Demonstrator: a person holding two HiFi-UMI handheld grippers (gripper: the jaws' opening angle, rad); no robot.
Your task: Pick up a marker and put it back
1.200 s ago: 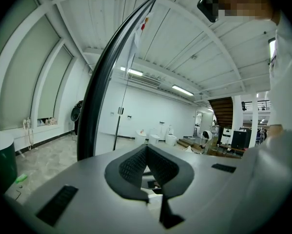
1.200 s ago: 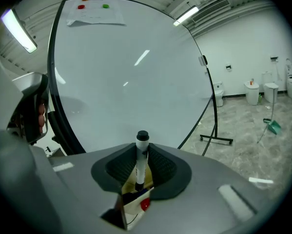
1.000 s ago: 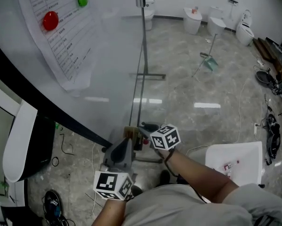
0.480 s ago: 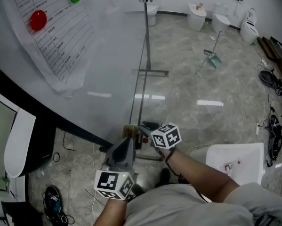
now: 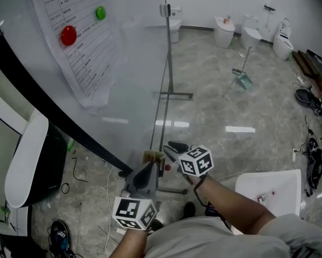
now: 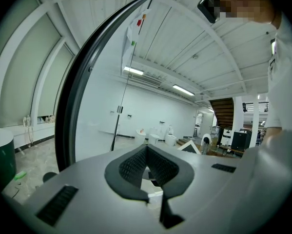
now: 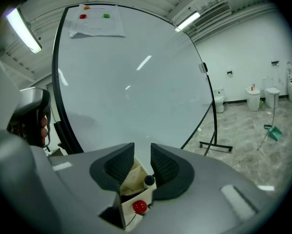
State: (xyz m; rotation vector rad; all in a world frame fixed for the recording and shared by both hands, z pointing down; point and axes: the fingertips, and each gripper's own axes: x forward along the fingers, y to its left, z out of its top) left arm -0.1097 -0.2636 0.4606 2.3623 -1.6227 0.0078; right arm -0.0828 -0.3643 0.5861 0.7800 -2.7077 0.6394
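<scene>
We stand at a big whiteboard (image 5: 134,63) on a black stand (image 5: 169,93), in a wide room with a polished grey stone floor (image 5: 214,117) that mirrors the ceiling lights. A sheet of paper (image 5: 83,42) hangs on the board under a red magnet (image 5: 69,35) and a green magnet (image 5: 100,12). Toilets (image 5: 223,31) line the far white wall, a dustpan (image 5: 243,79) stands on the floor before them, and cables (image 5: 310,144) lie at the right edge, beyond a white desk (image 5: 273,184).

Our right gripper (image 7: 142,157) points at the board's lower edge, its jaws spreading apart. The marker (image 7: 148,181), black cap up, sits in a small cardboard box (image 7: 128,177) just below the gap, touched by neither pad; a red knob (image 7: 139,206) sits on the box's front.

Our left gripper (image 6: 146,152) has its jaws pressed together on nothing
</scene>
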